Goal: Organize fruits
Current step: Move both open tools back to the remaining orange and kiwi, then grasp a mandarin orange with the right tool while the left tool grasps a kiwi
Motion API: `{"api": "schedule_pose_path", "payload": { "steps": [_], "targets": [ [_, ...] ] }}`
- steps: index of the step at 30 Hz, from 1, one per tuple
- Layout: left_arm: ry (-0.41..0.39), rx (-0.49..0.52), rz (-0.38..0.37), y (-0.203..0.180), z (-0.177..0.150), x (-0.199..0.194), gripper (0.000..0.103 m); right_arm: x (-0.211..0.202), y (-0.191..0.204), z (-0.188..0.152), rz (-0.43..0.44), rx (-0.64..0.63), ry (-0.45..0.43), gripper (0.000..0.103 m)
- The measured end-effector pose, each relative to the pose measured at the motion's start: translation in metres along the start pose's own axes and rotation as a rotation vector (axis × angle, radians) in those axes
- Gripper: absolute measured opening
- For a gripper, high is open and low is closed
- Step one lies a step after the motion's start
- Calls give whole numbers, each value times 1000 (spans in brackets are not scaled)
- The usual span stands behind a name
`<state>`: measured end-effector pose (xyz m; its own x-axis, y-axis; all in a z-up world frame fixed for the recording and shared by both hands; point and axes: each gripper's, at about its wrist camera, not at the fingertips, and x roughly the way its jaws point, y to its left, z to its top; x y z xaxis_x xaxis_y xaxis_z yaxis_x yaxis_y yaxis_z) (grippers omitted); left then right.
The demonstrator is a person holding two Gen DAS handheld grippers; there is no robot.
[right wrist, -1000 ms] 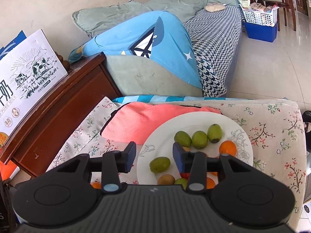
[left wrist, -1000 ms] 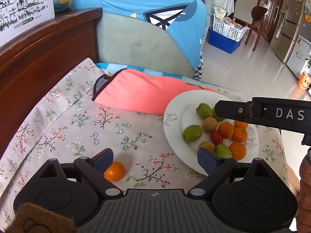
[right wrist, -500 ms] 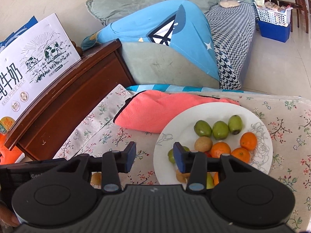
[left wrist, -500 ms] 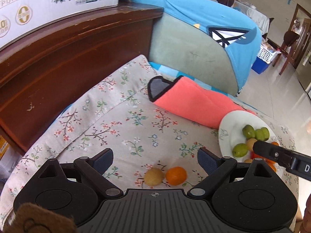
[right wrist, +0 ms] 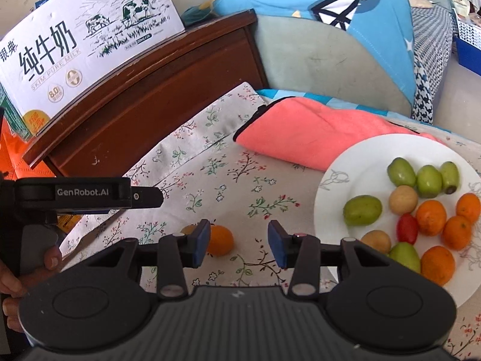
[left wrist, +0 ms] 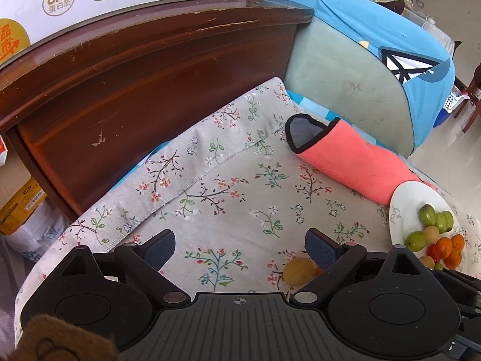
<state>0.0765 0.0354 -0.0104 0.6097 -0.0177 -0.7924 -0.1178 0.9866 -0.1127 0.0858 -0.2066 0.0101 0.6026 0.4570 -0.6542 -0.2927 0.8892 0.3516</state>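
Tongs are held wide: left gripper near a kiwi, right gripper beside an orange; nothing is gripped.

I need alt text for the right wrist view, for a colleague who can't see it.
Open right tongs hover over a floral cloth, with one orange just beside the left pad. A white plate of green, orange, tan and red fruit sits to the right; the left tongs reach in from the left.
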Motion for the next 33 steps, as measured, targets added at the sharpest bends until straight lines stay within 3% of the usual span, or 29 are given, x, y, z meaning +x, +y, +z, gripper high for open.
{"api": "schedule_pose_path", "payload": {
  "steps": [13, 17, 18, 25, 33],
  "targets": [
    [29, -3, 7, 6, -5, 4, 95, 36, 14, -13, 10, -34, 45, 43],
    [35, 0, 6, 6, -6, 6, 95, 42, 16, -16, -2, -48, 40, 35],
    [36, 0, 5, 6, -7, 6, 95, 43, 16, -16, -1, -49, 39, 31],
    [49, 11, 4, 4, -10, 11, 95, 34, 12, -15, -22, -37, 48, 30],
    [55, 121, -23, -19, -32, 18, 94, 12, -10, -18, -81, 26, 64, 30]
  ]
}}
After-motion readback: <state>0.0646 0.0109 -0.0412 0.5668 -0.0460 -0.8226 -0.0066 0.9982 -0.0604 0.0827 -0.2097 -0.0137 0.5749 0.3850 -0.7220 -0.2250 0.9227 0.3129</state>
